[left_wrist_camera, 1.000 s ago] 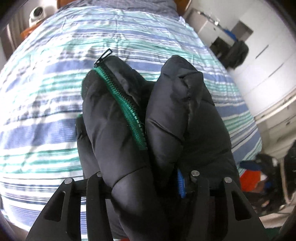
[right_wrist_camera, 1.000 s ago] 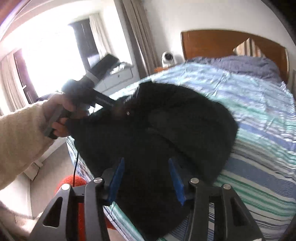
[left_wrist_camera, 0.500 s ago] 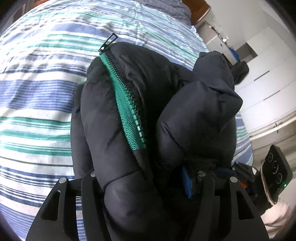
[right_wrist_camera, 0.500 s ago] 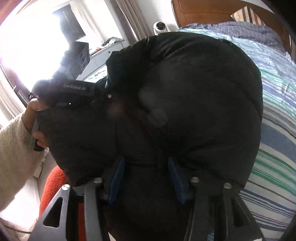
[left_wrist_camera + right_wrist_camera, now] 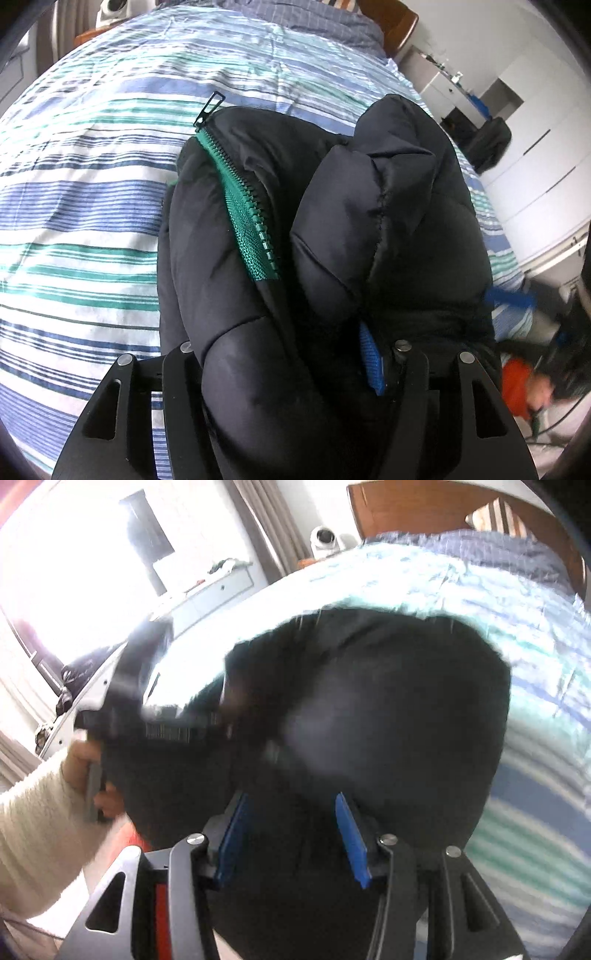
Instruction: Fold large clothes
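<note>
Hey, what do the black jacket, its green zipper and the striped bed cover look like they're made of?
Jacket: likely a smooth synthetic shell with soft filling; it has a faint sheen and puffy stitched sections.
Zipper: green woven tape with chunky matching teeth, probably moulded plastic; dark pull, material unclear.
Bed cover: matte woven cloth, cotton-like, with fine wrinkles and stripes.

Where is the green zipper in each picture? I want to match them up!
Left wrist view: the green zipper runs slantwise down the black puffy jacket, left of the picture's middle.
Right wrist view: the zipper is not visible; only the jacket's blurred dark bulk shows.
Shared landmark: the striped bedspread lies under the jacket in both views.
</note>
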Action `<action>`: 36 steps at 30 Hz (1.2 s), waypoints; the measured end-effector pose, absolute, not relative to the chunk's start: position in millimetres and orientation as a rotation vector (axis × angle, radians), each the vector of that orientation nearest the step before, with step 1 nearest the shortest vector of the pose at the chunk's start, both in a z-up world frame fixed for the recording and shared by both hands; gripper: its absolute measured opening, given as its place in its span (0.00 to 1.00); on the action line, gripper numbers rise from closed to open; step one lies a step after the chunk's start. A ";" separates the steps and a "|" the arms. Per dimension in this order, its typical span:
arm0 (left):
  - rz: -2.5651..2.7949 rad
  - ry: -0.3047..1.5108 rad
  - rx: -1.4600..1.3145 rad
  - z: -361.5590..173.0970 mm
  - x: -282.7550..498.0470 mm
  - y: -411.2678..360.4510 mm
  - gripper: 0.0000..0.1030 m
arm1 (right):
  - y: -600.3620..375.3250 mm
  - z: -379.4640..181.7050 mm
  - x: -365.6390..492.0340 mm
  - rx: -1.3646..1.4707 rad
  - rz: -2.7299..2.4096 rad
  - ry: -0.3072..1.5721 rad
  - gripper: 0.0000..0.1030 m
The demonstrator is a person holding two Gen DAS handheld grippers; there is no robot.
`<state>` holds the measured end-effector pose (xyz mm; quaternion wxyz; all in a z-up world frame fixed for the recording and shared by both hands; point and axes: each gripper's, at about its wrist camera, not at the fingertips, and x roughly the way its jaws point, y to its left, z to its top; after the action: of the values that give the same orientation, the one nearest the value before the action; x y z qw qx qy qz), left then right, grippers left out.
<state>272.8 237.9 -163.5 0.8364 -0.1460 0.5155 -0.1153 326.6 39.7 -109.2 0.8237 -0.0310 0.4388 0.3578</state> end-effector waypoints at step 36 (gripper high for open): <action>-0.296 1.168 -0.376 -184.5 289.2 262.4 0.61 | 115.5 -100.5 361.7 -0.293 0.805 1.017 0.49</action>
<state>289.2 262.4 -184.5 0.8073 -0.1758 0.5460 -0.1383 361.7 115.5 -100.5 0.7870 -0.1361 0.4717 0.3737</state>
